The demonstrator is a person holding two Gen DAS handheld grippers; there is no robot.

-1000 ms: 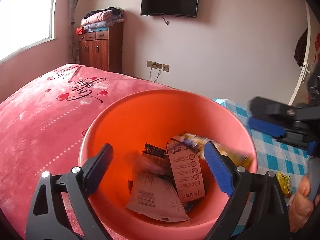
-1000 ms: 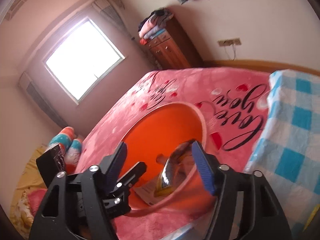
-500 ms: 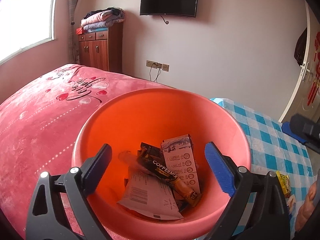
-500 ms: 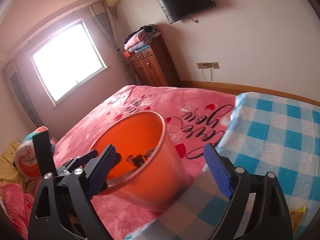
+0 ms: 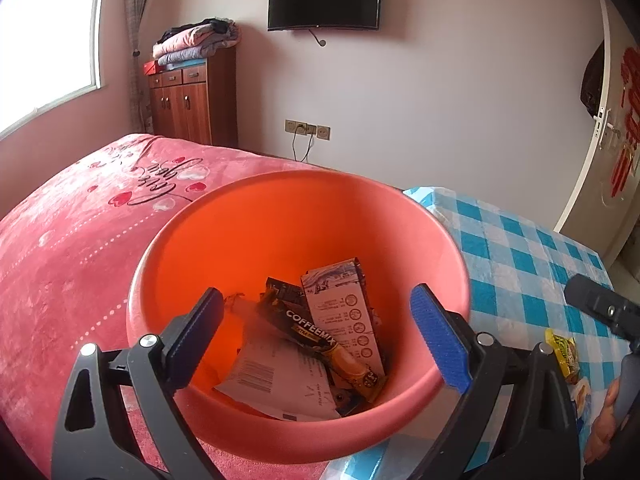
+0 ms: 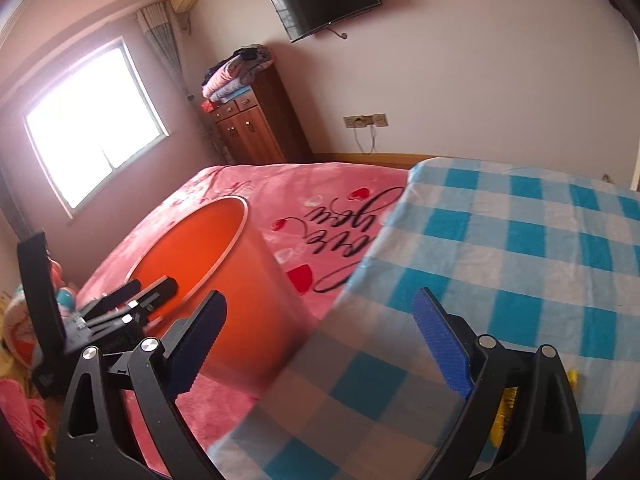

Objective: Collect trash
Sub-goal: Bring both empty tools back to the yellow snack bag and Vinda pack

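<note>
Orange bucket (image 5: 296, 224) on the pink blanket (image 5: 64, 248) holds our collected trash (image 5: 320, 344), left gripper (image 5: 316, 336) spread empty over it, right gripper (image 6: 324, 336) wide open, empty, above the checked cloth (image 6: 520, 240).

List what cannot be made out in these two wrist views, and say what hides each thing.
- Yellow wrapper, left wrist view: part hidden behind the left gripper frame; its print is too small to read.
- Same wrapper, right wrist view: only slivers show past the right gripper.
- Trash under the paper receipt in the orange bucket: covered.
- Bucket's contents, right wrist view: hidden by its wall.
</note>
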